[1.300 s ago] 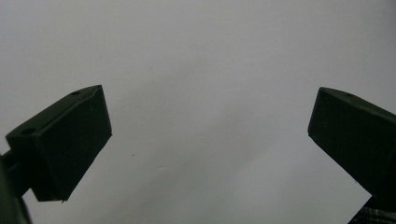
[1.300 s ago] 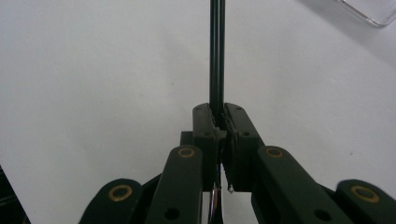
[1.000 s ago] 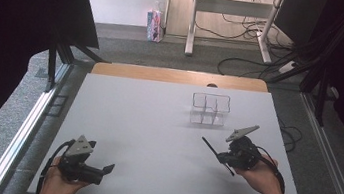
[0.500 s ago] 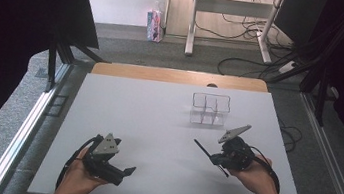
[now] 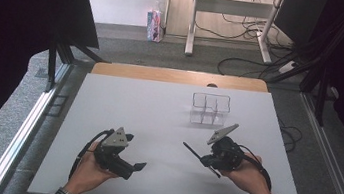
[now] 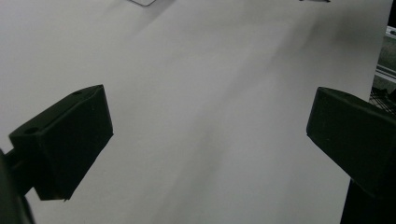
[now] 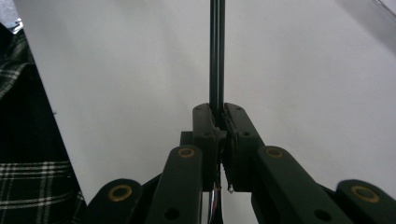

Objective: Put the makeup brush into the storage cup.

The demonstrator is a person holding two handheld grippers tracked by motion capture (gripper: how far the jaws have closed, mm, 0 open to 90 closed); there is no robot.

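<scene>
Left gripper [image 5: 138,165] (jaws wide apart) has moved toward 3 o'clock; right gripper [image 7: 218,122] stays clamped on thin black rod [image 5: 192,151].

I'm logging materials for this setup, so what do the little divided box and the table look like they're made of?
The divided box looks like clear plastic or acrylic: the white surface shows through its walls, and only the edges read as dark lines. The table has a matte white top, probably laminate or paper sheeting, with little glare. A bare wood-coloured strip runs along its far edge, possibly plywood.
</scene>
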